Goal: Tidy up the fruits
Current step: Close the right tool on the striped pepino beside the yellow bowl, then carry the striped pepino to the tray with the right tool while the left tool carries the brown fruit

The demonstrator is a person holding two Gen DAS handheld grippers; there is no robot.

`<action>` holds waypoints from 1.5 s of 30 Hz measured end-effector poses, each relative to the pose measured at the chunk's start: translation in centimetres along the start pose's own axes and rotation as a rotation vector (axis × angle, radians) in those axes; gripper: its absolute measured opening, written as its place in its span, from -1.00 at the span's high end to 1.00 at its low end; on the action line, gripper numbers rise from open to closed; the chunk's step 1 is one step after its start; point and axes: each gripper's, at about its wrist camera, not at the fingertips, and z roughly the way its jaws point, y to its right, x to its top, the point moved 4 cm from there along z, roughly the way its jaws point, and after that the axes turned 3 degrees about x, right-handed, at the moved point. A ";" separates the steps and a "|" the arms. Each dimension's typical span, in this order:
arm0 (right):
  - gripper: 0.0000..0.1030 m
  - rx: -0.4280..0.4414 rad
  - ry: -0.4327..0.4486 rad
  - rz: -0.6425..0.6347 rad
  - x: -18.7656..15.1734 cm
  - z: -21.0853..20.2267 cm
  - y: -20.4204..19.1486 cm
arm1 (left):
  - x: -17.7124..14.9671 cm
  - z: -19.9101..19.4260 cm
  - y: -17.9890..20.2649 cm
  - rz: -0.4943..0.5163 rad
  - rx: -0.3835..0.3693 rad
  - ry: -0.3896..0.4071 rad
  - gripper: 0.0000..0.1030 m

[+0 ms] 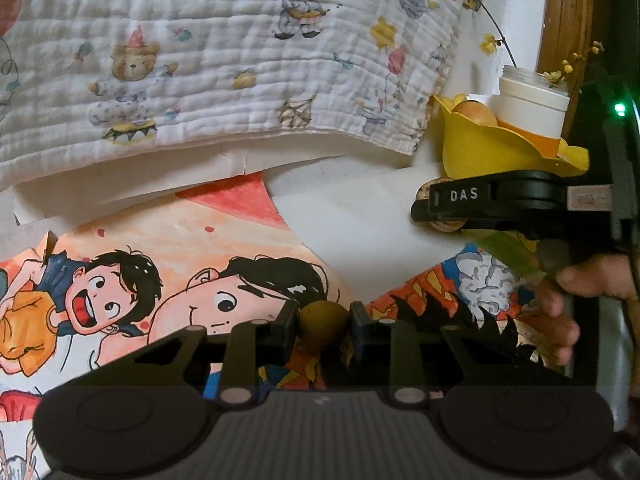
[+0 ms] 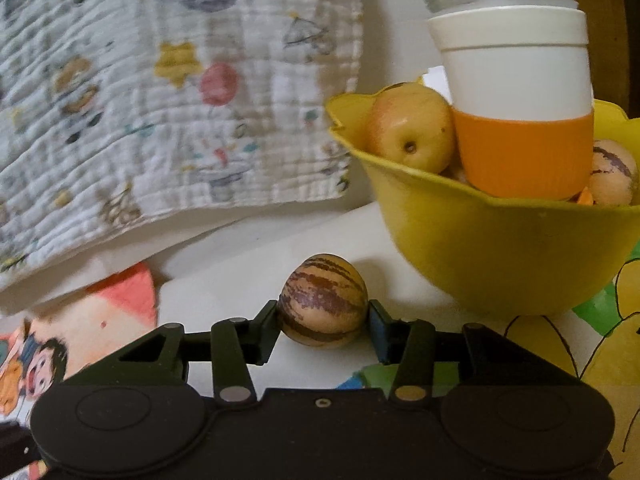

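Btwn right gripper [image 2: 323,328] pads, striped fruit [image 2: 323,300] clamped, left gripper [image 1: 323,326] clamped on small brown fruit [image 1: 322,322]

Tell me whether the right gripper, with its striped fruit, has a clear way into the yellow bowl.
Probably only partly. The right gripper holds the striped fruit just before the yellow bowl, but the white and orange cup fills its middle, leaving gaps beside the fruit inside.

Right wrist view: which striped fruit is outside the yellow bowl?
The striped fruit clamped in the right gripper, in front of the yellow bowl. The other striped fruit lies inside, beside the cup.
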 end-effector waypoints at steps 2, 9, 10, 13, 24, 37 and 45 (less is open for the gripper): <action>0.07 0.020 -0.012 -0.018 -0.2 -0.4 -0.3 | 0.0 0.0 0.1 0.001 0.001 -0.005 0.41; 0.08 0.081 -0.038 -0.051 -1.0 -1.5 -0.7 | -0.2 -0.9 0.3 0.014 0.005 -0.009 0.41; 0.08 0.088 -0.041 -0.054 -1.1 -1.6 -0.7 | -0.2 -1.1 0.3 0.017 0.005 -0.007 0.41; 0.08 0.113 -0.041 -0.071 -1.6 -2.3 -0.8 | -0.3 -1.8 0.1 0.022 0.006 0.003 0.41; 0.08 0.226 -0.009 -0.101 -2.9 -6.7 -0.6 | -1.1 -5.7 0.0 0.018 0.011 0.045 0.41; 0.08 0.319 0.041 -0.191 -4.7 -15.3 0.2 | -2.6 -11.8 2.7 0.043 -0.032 0.073 0.41; 0.08 0.377 0.031 -0.265 -8.4 -21.0 0.6 | -5.4 -14.8 4.4 0.076 -0.072 0.052 0.41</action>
